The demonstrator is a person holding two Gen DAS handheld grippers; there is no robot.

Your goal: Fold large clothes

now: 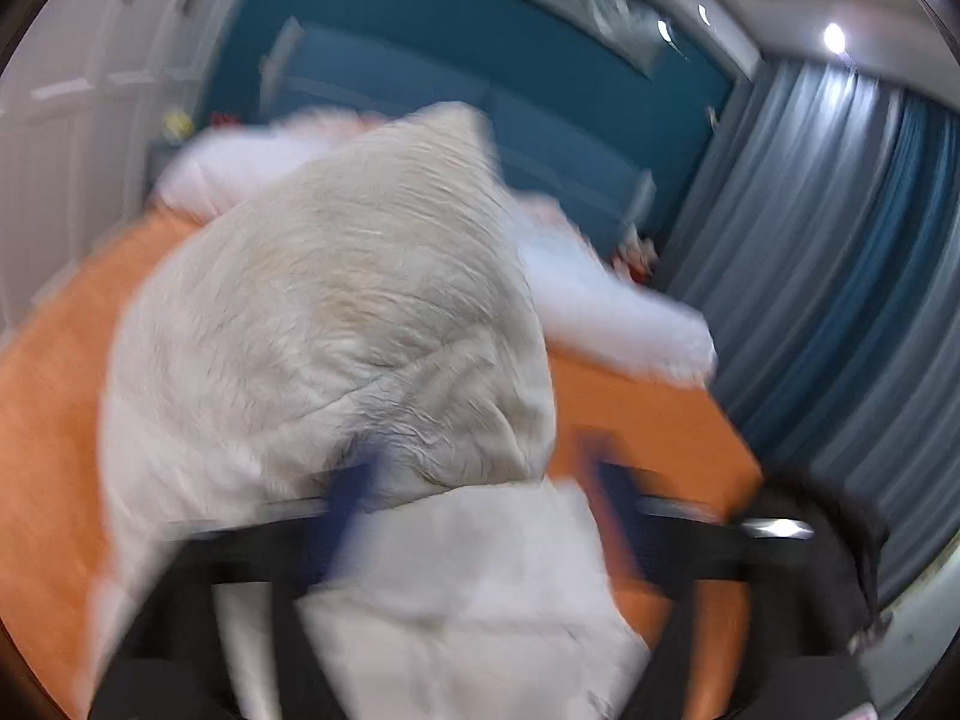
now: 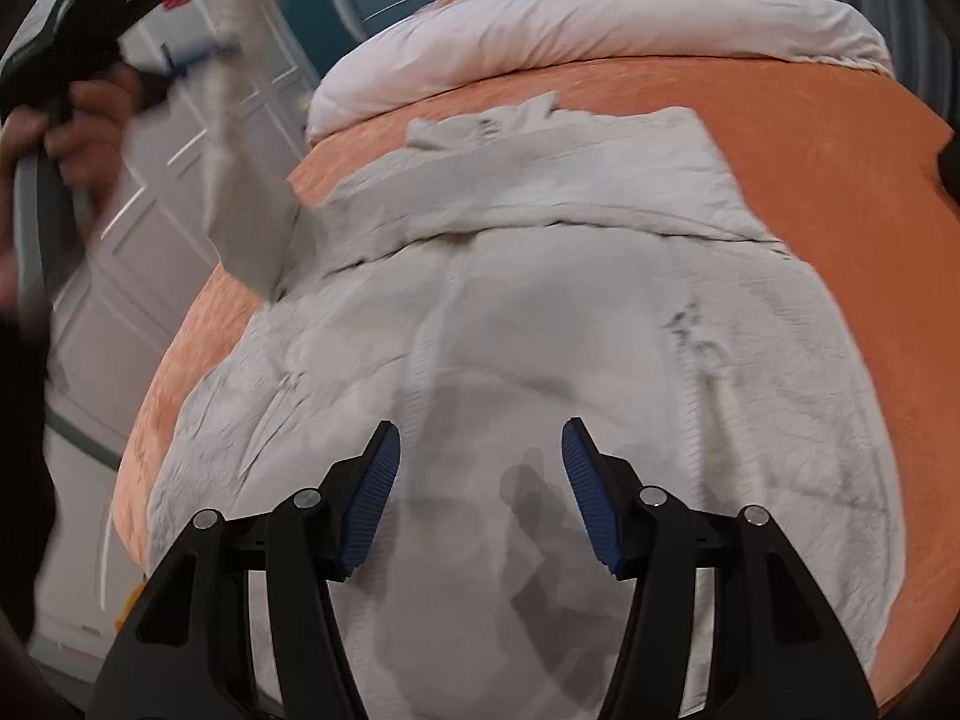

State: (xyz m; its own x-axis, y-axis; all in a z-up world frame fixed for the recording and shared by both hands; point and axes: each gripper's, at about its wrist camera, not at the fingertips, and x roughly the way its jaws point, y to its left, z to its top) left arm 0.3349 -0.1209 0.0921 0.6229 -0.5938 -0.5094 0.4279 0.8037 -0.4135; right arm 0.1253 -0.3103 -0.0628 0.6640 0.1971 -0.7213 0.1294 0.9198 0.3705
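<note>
Two tongs, both spread. My right tongs [image 2: 480, 498] hang apart over the middle of the pale grey garment [image 2: 540, 330], pads clear of the cloth, nothing between them. My left tongs [image 1: 480, 516] look wide too, though the left wrist view is smeared; a flap of the same cloth lies across and between the blue pads, and I judge they are not pressing it. In the right view a sleeve [image 2: 252, 210] still stands up beside my left hand [image 2: 72, 120]. The garment lies spread on the orange bed [image 2: 840, 138], below the white duvet [image 2: 600, 24]. It looks soft, thick, limp, fairly light; I would pinch a hem or sleeve edge.
</note>
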